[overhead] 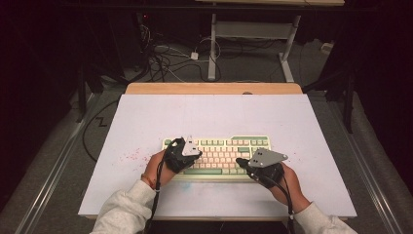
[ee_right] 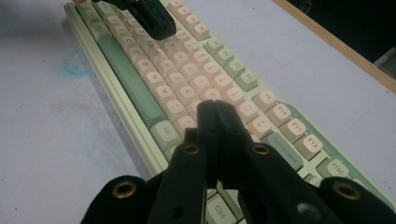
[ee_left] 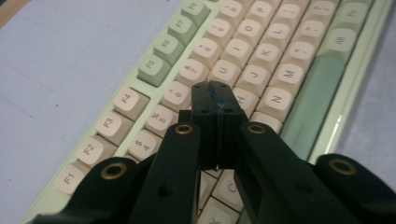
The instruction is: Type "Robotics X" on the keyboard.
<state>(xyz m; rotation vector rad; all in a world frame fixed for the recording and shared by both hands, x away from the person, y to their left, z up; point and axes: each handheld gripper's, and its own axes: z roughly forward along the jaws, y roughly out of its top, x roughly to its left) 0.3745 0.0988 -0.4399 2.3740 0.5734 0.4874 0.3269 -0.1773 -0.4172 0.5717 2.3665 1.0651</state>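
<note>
Clearly the keyboard [overhead: 217, 153] lies flat mid-counter [overhead: 146, 117], stiff and heavy; my left fingers [ee_left: 215, 105] and right fingers [ee_right: 215, 116], both pressed together and empty, should tap its springy keys, not grip.

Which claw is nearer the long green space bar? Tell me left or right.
Right. The right claw hovers at the keyboard's right part, just beyond the space bar's right end. The left claw is over the letter rows, farther back from the bar.
</note>
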